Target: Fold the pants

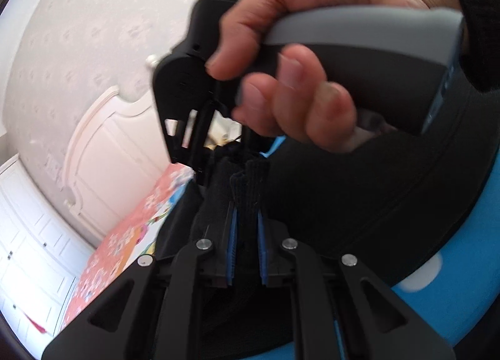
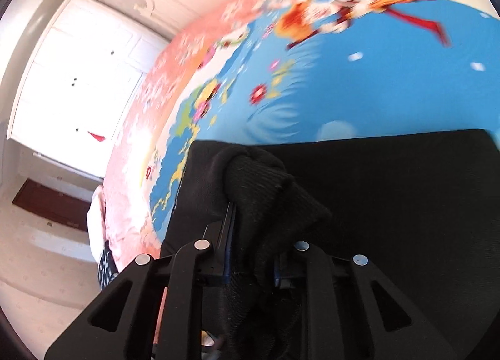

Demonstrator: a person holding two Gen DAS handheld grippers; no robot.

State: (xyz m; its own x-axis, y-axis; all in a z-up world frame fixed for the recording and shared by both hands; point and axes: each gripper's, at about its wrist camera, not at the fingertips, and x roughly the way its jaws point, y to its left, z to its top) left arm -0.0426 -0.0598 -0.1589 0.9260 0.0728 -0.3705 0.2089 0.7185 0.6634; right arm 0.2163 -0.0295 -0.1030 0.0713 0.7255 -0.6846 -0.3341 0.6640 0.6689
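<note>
**Pants gripped at two ribbed cuffs**

Pants (image 2: 390, 197), one black pair, lie on the bed (image 2: 359, 103). Left gripper (image 1: 247, 203) clamps one ribbed cuff; right gripper (image 2: 250, 213) clamps another. One hand (image 1: 300, 57) holds the right gripper's handle.

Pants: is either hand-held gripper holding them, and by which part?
Both. The left hand-held gripper pinches a ribbed cuff of the black pants; the right hand-held gripper is shut on another ribbed cuff.

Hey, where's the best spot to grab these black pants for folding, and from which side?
Judging by the frames, the ribbed cuffs: thick, bunched knit that gives the pads purchase. The left hand-held gripper clamps one ribbed cuff end-on; the right hand-held gripper pinches the other cuff, coming over the pants from their near edge.
</note>
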